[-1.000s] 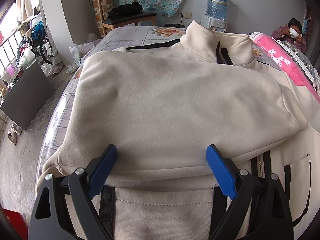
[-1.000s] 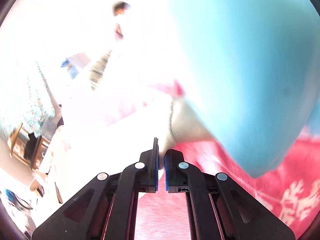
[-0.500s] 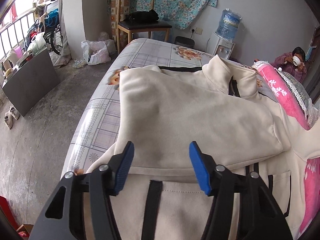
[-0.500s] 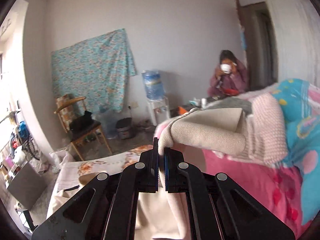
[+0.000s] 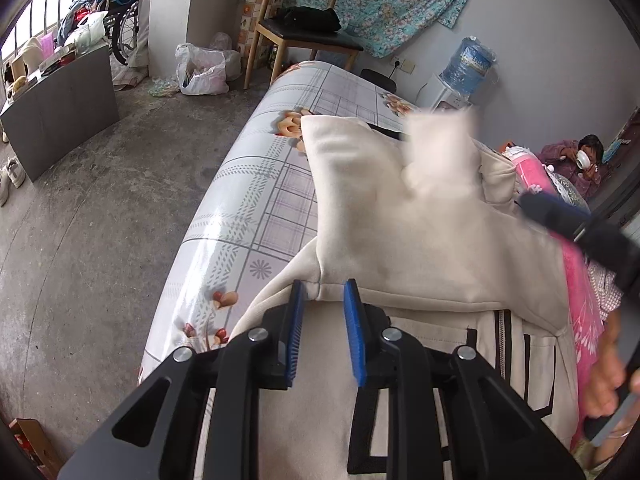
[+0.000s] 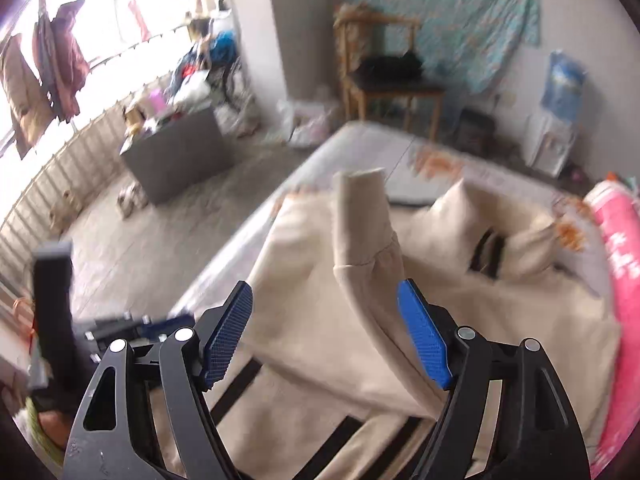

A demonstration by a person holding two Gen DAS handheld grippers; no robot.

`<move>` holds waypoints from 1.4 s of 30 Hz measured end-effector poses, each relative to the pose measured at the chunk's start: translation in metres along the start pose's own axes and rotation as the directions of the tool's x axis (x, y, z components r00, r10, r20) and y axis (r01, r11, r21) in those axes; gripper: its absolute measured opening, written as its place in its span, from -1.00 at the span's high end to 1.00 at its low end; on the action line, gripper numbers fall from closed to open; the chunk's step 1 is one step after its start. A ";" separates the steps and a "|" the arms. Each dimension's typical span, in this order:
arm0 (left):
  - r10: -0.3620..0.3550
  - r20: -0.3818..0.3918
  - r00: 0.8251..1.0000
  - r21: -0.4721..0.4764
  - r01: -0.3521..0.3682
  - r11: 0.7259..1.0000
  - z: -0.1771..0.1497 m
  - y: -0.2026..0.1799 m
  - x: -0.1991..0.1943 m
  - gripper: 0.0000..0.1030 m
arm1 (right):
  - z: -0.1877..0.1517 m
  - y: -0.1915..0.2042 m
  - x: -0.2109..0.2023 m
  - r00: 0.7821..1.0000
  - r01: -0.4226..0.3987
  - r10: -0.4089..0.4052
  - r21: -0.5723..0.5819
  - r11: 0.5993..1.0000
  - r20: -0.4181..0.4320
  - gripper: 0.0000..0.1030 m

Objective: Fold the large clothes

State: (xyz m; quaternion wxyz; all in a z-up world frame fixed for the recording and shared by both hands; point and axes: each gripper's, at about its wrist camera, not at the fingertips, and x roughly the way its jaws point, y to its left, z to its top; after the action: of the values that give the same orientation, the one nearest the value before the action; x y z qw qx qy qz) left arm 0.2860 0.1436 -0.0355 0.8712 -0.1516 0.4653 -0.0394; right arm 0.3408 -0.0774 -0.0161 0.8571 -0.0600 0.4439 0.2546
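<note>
Left gripper (image 5: pixel 321 294) jaws closing around the jacket (image 5: pixel 420 248) hem corner; right gripper (image 6: pixel 325 312) jaws opening, blurred sleeve (image 6: pixel 362 224) seemingly loose between them.

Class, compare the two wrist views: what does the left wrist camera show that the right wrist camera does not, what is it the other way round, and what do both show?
Left only: a seated person drinking from a bowl, and the left gripper closing at the jacket's folded edge. Right only: coats hanging by the window, and the right gripper opening, the cuff loose between its jaws. Both: the cream jacket, the wooden chair and the water dispenser.
</note>
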 end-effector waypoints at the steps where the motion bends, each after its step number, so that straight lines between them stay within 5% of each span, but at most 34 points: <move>1: -0.016 -0.002 1.000 -0.007 0.016 1.000 0.001 0.003 -0.001 0.61 | -0.011 0.002 0.019 0.996 -0.014 0.013 -0.004 1.000 -0.084 -0.38; 4: -0.070 0.008 0.998 -0.010 0.070 0.997 0.006 0.005 -0.006 0.61 | -0.040 -0.003 0.021 0.989 -0.039 0.045 0.044 0.998 -0.142 -0.39; 8: -0.171 0.025 0.985 -0.006 0.172 0.985 0.025 -0.007 -0.004 0.61 | -0.060 -0.041 -0.036 0.994 -0.097 0.105 0.144 0.985 -0.044 -0.41; 12: -0.151 -0.004 0.988 0.001 0.151 0.988 0.056 -0.029 0.023 0.61 | -0.065 -0.121 -0.079 0.999 -0.004 -0.008 0.270 0.963 0.044 -0.43; 16: -0.080 -0.077 0.994 -0.035 0.078 0.996 0.081 -0.035 0.069 0.61 | -0.090 -0.216 -0.101 0.994 0.068 -0.100 0.514 0.855 0.035 -0.41; 20: -0.060 -0.121 0.991 -0.007 0.059 0.998 0.087 -0.044 0.096 0.61 | -0.112 -0.286 -0.093 0.994 0.083 -0.111 0.691 0.718 -0.004 -0.11; 23: -0.019 -0.114 0.993 0.040 0.024 0.999 0.084 -0.052 0.101 0.75 | -0.119 -0.313 -0.080 0.995 0.092 -0.097 0.723 0.684 -0.035 0.04; 24: -0.007 -0.114 0.993 0.059 0.013 0.998 0.083 -0.055 0.102 1.00 | -0.118 -0.318 -0.075 0.994 0.098 -0.096 0.726 0.680 -0.045 0.08; 31: 0.010 0.088 0.996 0.102 -0.019 0.995 0.083 -0.062 0.044 1.00 | -0.106 -0.324 -0.047 0.990 0.136 -0.126 0.680 0.720 -0.064 0.37; 34: 0.082 0.042 0.996 0.073 -0.085 0.994 0.080 -0.042 0.058 1.00 | -0.103 -0.321 -0.037 0.987 0.159 -0.142 0.649 0.744 -0.079 0.62; 38: -0.049 -0.025 0.998 0.014 0.049 0.999 0.077 -0.026 0.067 0.99 | -0.102 -0.321 -0.033 0.985 0.166 -0.155 0.642 0.748 -0.074 0.64; 42: -0.058 -0.058 0.997 0.030 0.060 0.998 0.085 -0.035 0.077 0.78 | -0.102 -0.323 -0.033 0.987 0.154 -0.142 0.644 0.749 -0.071 0.57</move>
State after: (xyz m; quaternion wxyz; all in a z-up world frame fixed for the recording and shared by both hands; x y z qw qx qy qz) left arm 0.4021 0.1140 -0.0421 0.8583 -0.1500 0.4847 -0.0768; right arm 0.4090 -0.4021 -0.0912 0.8386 0.2023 0.5055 0.0165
